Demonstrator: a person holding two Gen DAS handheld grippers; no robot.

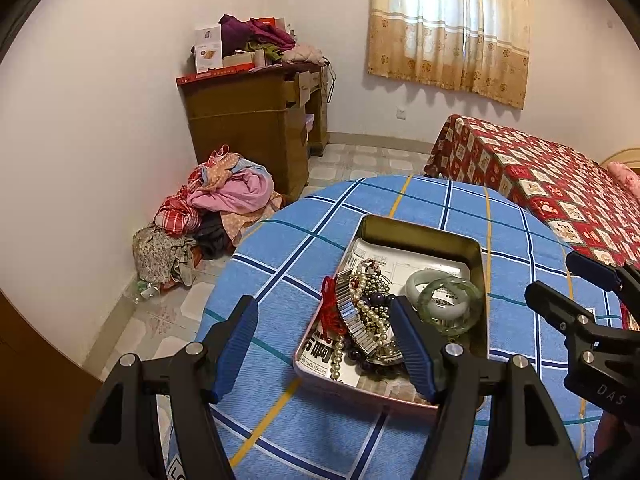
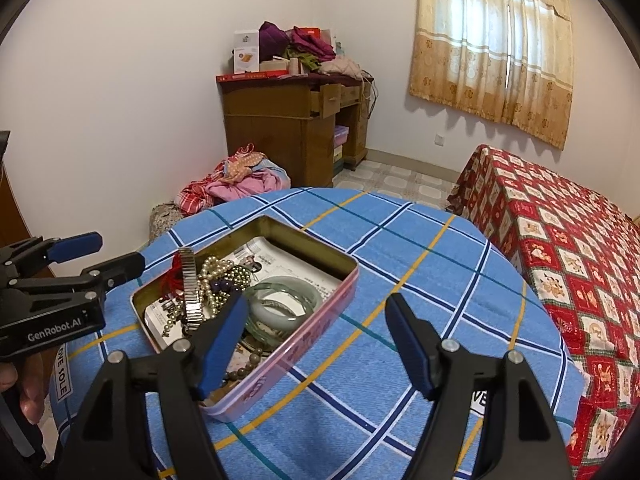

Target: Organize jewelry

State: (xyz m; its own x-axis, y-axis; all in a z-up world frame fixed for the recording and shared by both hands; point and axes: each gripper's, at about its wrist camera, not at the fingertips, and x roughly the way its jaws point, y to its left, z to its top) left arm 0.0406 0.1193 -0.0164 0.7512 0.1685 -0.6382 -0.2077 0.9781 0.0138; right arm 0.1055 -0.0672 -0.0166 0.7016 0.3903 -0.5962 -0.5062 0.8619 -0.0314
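Two black grippers with blue ribbed pads hang over a round table under a blue checked cloth (image 2: 400, 240), and both stand wide apart with nothing between the pads. Seen from its own camera, the left gripper (image 1: 324, 344) straddles the near left corner of a shallow rectangular metal tin with pink outer walls and a gold inside (image 1: 424, 232); its right pad hangs over the tin's contents, its left pad over bare cloth. In its own view, the right gripper (image 2: 316, 344) has its left pad over the tin's near right corner and its right pad over open cloth.

The tin sits near the middle of the table, its long axis running from the near edge away toward the far rim, slightly skewed. Inside, on printed paper, a silver stretch watchband (image 2: 189, 292) lies lengthwise along the left wall beside a red cord (image 1: 332, 308), a tangle of pearl and dark purple bead strands (image 1: 370, 304) fills the middle, and two pale green jade bangles (image 1: 448, 300) overlap at the right. A brown bead string (image 2: 244, 368) lies by the near wall.

Cloth is free all around the tin, widest to the right. Beyond the table's far edge are a tiled floor, a heap of clothes (image 1: 224, 204), a brown wooden desk (image 2: 280, 132), a red patterned bed (image 2: 580, 264) and a curtained window (image 2: 492, 48).
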